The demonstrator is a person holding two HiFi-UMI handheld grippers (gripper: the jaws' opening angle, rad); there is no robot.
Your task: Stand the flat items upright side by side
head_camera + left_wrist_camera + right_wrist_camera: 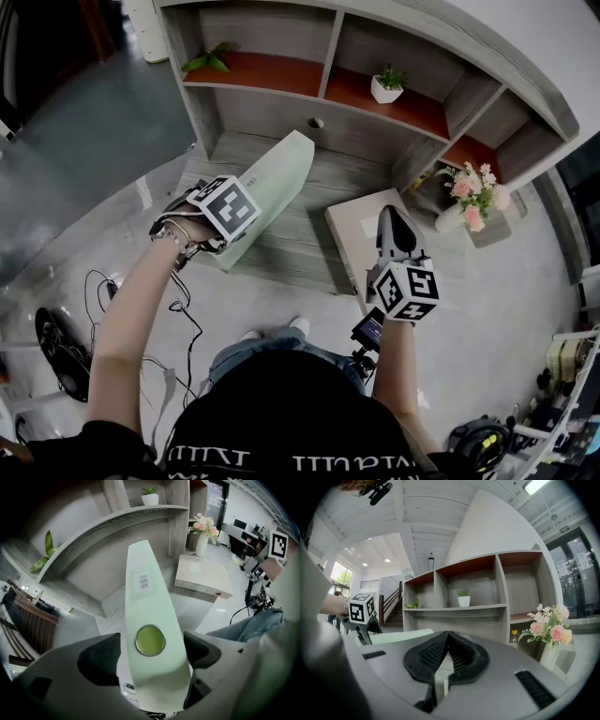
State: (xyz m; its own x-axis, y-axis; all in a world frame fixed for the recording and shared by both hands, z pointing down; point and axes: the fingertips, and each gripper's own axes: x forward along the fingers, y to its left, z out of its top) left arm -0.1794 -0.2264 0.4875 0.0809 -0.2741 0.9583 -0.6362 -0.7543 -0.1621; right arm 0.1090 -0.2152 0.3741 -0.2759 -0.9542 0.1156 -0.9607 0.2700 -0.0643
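**Green box between the left jaws, beige box still flat**

The pale green flat box (274, 180) runs lengthwise out from the left gripper (225, 220), tilted on edge over the shelf unit's grey base board (323, 178). Its near end sits between the jaws, which stand apart with the pads just beside its faces, not clamped. The beige box (349, 228) lies flat on the same board, well apart from the green one. The right gripper (394, 220) is at its near side, jaws closed together on nothing.

The green box's narrow side carries a barcode sticker (144, 581), its print too small to read, and a round yellow-green disc (150, 640).
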